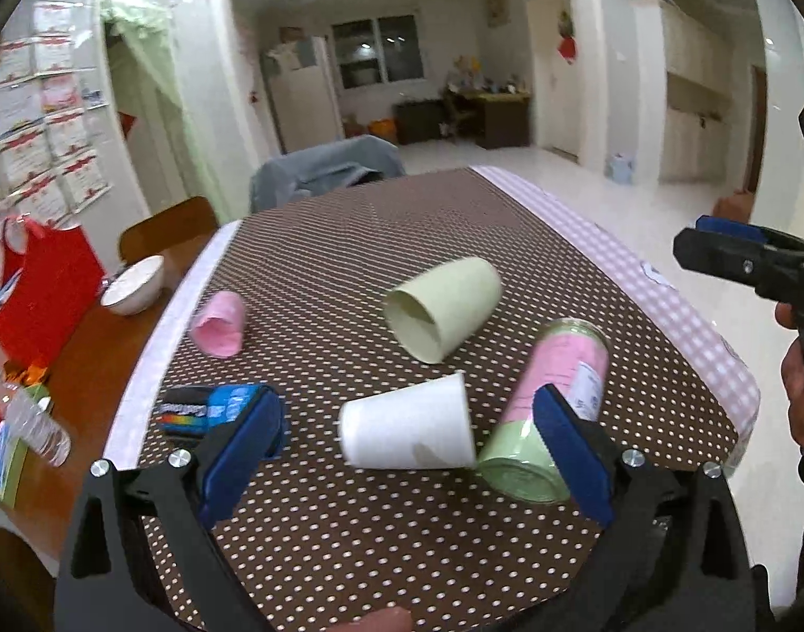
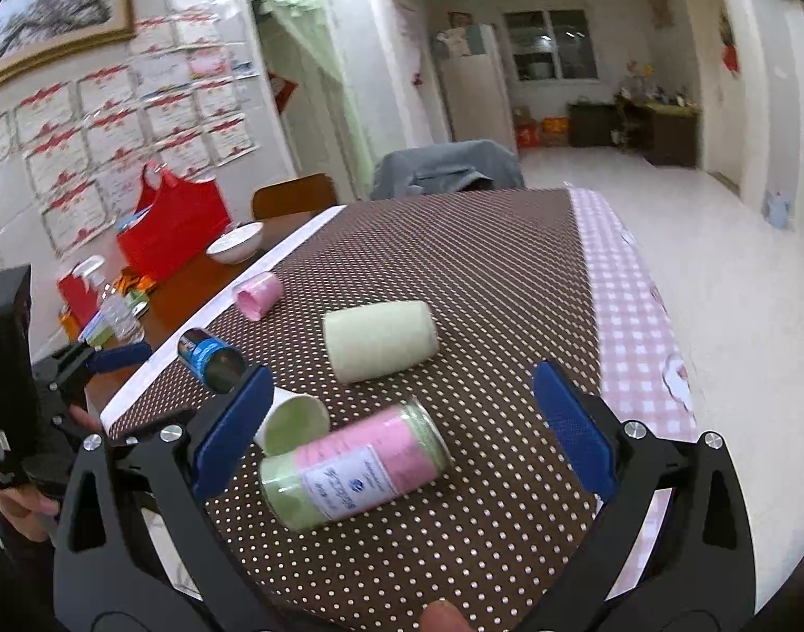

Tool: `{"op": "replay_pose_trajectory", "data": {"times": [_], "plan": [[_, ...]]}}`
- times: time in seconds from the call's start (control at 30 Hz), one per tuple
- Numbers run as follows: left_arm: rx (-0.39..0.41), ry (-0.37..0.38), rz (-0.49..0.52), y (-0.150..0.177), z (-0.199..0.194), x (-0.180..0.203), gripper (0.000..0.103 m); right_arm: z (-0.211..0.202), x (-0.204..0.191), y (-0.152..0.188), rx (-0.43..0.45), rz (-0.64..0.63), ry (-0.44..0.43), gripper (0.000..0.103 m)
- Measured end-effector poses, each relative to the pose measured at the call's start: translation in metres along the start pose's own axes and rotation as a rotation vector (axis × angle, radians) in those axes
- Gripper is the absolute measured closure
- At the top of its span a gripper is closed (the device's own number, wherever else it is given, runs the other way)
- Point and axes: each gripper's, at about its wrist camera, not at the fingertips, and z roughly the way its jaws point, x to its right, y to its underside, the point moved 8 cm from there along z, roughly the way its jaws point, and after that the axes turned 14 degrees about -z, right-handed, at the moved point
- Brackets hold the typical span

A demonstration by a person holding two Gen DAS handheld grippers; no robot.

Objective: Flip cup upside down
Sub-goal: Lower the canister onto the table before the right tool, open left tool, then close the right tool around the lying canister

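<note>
A white paper cup [image 1: 409, 429] lies on its side on the brown dotted tablecloth [image 1: 349, 242], between the fingers of my open left gripper [image 1: 407, 421], which hovers above it. The cup shows in the right wrist view [image 2: 294, 424] with its mouth toward me. A pale green cup [image 1: 441, 308] [image 2: 378, 339] lies on its side further back. A small pink cup [image 1: 220, 324] [image 2: 257, 292] lies at the left. My right gripper [image 2: 402, 411] is open and empty over a pink and green jar [image 2: 354, 466]; it shows in the left wrist view [image 1: 717, 242].
The pink and green jar [image 1: 552, 411] lies on its side beside the white cup. A dark blue can [image 1: 207, 408] [image 2: 212, 358] lies at the left. A white bowl [image 1: 133, 284], a red bag [image 1: 43, 289] and a plastic bottle [image 1: 36, 421] stand on the wooden table left.
</note>
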Motion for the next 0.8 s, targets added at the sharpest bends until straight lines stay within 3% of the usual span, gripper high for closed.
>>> {"op": "replay_pose_trajectory", "data": {"times": [0.17,0.47,0.8], "plan": [[0.054,-0.044,-0.038,-0.003,-0.016,-0.016,0.008,0.005,-0.016,-0.011,-0.001,-0.124,0.01,0.006],[0.135,-0.108,-0.11,-0.007,-0.042,-0.038,0.008,0.015,-0.044,-0.016,-0.037,-0.262,-0.066,0.006],[0.172,-0.162,-0.138,-0.006,-0.053,-0.051,0.008,0.026,-0.061,-0.015,-0.089,-0.432,-0.117,0.006]]}}
